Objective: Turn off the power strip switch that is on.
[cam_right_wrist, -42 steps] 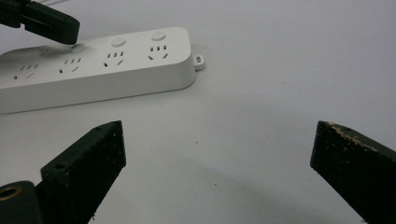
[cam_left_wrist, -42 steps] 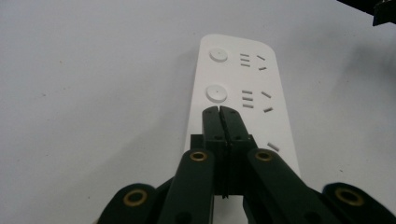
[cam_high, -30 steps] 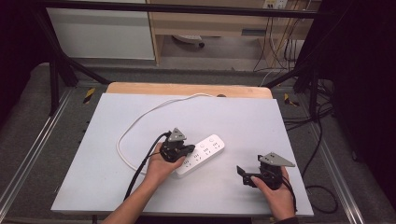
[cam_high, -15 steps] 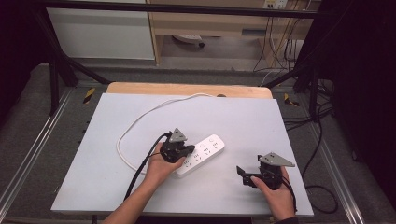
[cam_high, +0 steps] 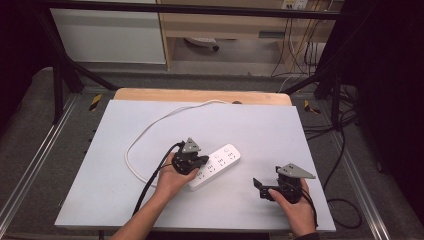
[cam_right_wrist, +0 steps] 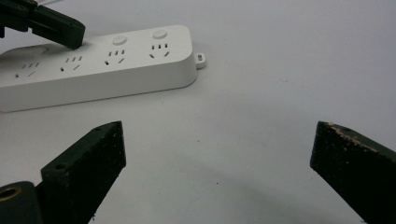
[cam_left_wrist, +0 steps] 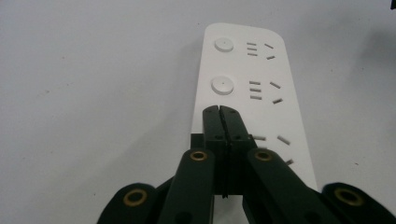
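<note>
White plastic, the power strip (cam_high: 214,165) lies near the middle of the bench (cam_high: 125,130), slanting from near-left to far-right, with its cord (cam_high: 145,132) looping away to the far edge. Compared with the pictures of one second ago, I see no change: both hands keep their place. My left tongs (cam_left_wrist: 219,109) are fully closed with nothing between them, and their tip stands on the top face of the strip, just near a round button (cam_left_wrist: 222,86). I judge that I am pressing or about to press a switch. My right tongs (cam_right_wrist: 217,151) are wide apart and empty, resting to the right, well apart from the strip.
</note>
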